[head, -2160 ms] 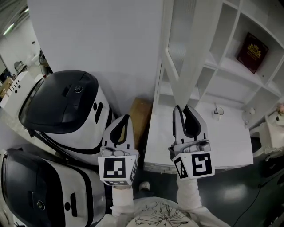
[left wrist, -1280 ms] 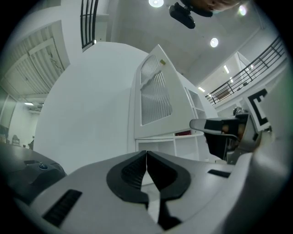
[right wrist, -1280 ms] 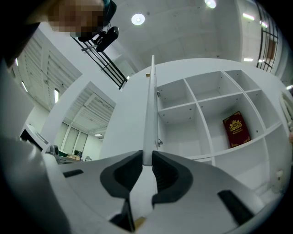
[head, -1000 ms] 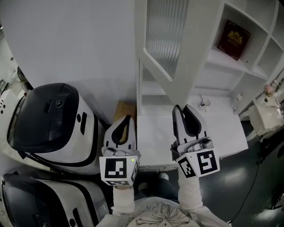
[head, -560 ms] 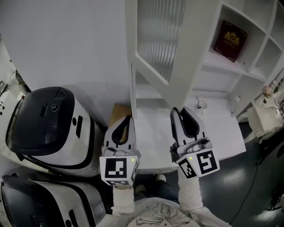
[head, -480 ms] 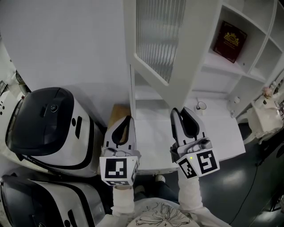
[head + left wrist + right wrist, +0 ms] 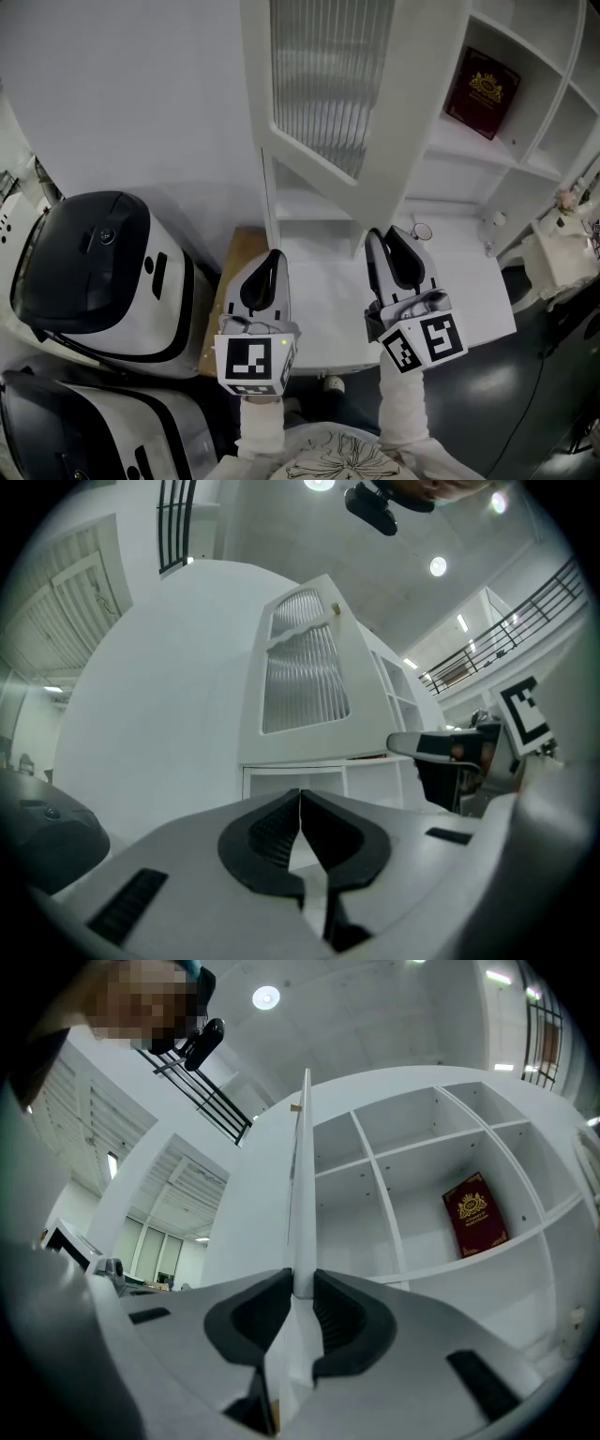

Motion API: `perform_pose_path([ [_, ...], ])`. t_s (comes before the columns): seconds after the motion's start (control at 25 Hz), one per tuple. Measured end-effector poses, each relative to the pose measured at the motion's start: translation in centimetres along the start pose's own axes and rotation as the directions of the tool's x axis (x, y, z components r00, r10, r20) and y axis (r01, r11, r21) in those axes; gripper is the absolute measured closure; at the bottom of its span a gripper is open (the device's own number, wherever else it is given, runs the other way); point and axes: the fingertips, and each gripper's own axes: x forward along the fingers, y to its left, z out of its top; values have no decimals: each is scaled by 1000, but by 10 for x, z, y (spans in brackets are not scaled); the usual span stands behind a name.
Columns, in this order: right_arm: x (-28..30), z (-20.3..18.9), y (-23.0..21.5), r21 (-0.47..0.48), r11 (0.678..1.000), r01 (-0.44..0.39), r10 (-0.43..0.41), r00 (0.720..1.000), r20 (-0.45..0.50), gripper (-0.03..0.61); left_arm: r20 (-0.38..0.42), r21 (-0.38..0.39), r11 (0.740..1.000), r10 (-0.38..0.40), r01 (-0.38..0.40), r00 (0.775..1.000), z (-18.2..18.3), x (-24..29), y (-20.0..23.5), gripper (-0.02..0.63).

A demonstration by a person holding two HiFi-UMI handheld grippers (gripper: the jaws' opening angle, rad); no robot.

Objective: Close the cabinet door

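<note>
The white cabinet door (image 7: pixel 375 192) with a ribbed glass pane stands swung out from the open shelves (image 7: pixel 450 141). My right gripper (image 7: pixel 386 234) holds the door's lower corner. In the right gripper view the door's thin edge (image 7: pixel 300 1176) runs up from between the pads of this gripper (image 7: pixel 302 1283), which touch it on both sides while the jaws are opening slightly. My left gripper (image 7: pixel 272 255) hovers beside it to the left, over the counter's edge. It is shut, with nothing between its pads (image 7: pixel 300 794). The left gripper view shows the door's (image 7: pixel 300 667) outer face.
A dark red book (image 7: pixel 481 92) leans in an upper shelf compartment. A small cup (image 7: pixel 422 232) stands on the white counter (image 7: pixel 328 281) under the shelves. Two large white-and-black machines (image 7: pixel 94 272) fill the floor at the left, next to a plain white wall.
The door has swung, so more of its ribbed pane faces the head view. Both grippers have shifted sideways with it. The right gripper has stayed on the door's lower corner.
</note>
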Motion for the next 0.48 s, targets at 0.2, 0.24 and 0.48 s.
perform_pose_path([
  [0.2,4,-1,-12,17,999,-31,31,1000,3,506,-7,2,1000,9,-9,1000,-4,7,-3,609],
  [0.24,5,-2,-15,18,999,-34,34,999,2,505,-9,3,1000,9,-9,1000,-4,9,-4,609],
  [0.48,10,-4,-32,26,999,-34,34,999,3,502,-12,10,1000,7,-7,1000,-5,23,-12,609],
])
